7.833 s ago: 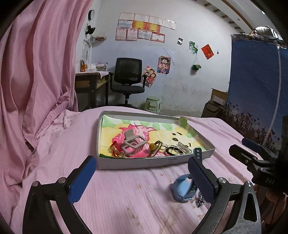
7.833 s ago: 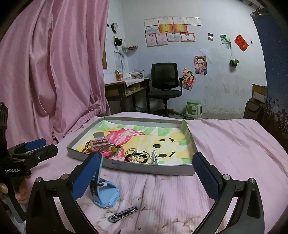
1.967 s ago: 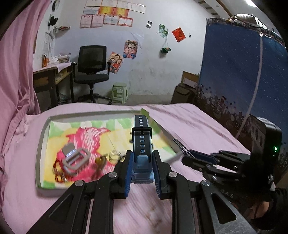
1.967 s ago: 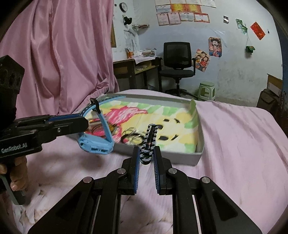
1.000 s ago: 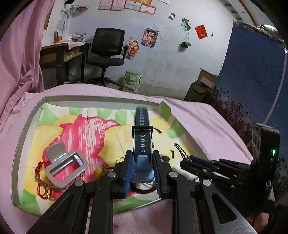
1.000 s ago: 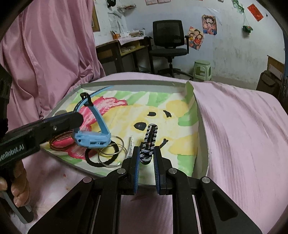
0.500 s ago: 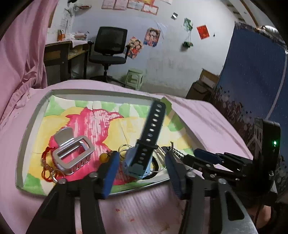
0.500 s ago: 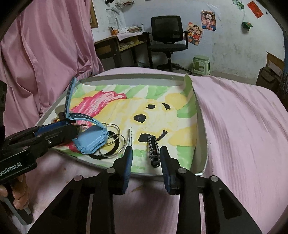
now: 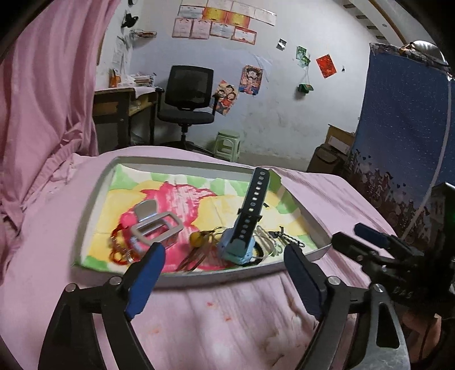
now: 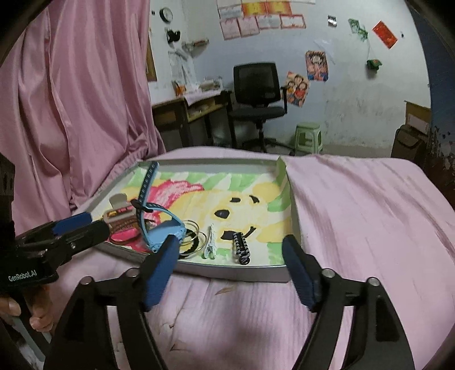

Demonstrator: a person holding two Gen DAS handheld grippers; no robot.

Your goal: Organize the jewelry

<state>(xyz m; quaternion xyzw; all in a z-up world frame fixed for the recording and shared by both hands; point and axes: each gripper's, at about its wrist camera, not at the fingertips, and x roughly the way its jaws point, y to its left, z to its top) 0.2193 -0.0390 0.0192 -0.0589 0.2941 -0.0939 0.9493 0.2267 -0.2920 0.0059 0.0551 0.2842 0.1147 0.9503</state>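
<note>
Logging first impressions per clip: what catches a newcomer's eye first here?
The shallow grey tray with a bright cartoon lining sits on the pink bedsheet. A blue smartwatch stands among its bangles, strap pointing up, with a black-and-white braided bracelet nearby. Both grippers, left and right, are open before it.

Watch (image 9: 241, 227) in tray (image 9: 85, 227), left of bracelet (image 10: 241, 247).

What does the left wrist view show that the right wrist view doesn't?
Left wrist only: the blue starry backdrop on the right side.

Right wrist only: the wall clock, and the person's hand under the left tool.

Both: the tray, blue watch standing in it, black-and-white clip, office chair, green stool. Both tools are open.
</note>
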